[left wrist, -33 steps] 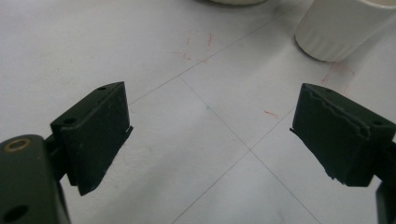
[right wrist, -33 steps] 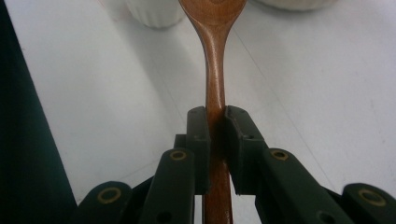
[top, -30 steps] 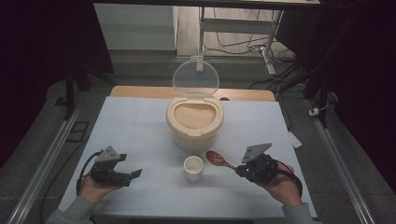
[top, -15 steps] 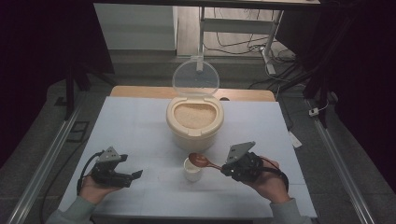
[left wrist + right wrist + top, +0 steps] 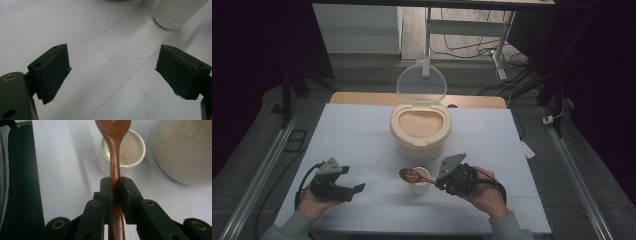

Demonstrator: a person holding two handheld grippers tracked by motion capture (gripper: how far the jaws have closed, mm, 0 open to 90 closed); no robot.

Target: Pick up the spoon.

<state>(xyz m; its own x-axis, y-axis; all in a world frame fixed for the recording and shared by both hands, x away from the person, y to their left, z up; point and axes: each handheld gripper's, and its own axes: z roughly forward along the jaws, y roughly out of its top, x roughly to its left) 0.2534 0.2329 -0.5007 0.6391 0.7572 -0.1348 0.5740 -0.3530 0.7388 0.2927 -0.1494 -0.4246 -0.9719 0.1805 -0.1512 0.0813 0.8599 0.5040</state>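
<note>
Since a second ago, my right gripper point(image 5: 438, 181) has carried the wooden spoon point(image 5: 411, 175) leftward across the counter point(image 5: 362, 135), from beside the small white cup point(image 5: 420, 186) to a place where the spoon's bowl hangs over the cup's near-left rim; my left gripper point(image 5: 354, 189) has kept its spot.

Nearest me, in the high view, both of my hands come in from the bottom edge. My left gripper rests low at the front left of the counter, its jaws spread wide with nothing between them; in the left gripper view only bare white surface with faint red marks lies between the pads, and the cup point(image 5: 175, 12) stands beyond to the right.

My right gripper point(image 5: 115, 181) has its jaws clamped narrowly on the spoon's handle point(image 5: 115, 167), which runs straight out over the cup point(image 5: 130, 147). That cup looks empty inside.

Farther back, just behind the cup, stands the cream rice container point(image 5: 420, 131), filled with pale grain, its clear lid point(image 5: 421, 84) standing upright at the rear.
</note>
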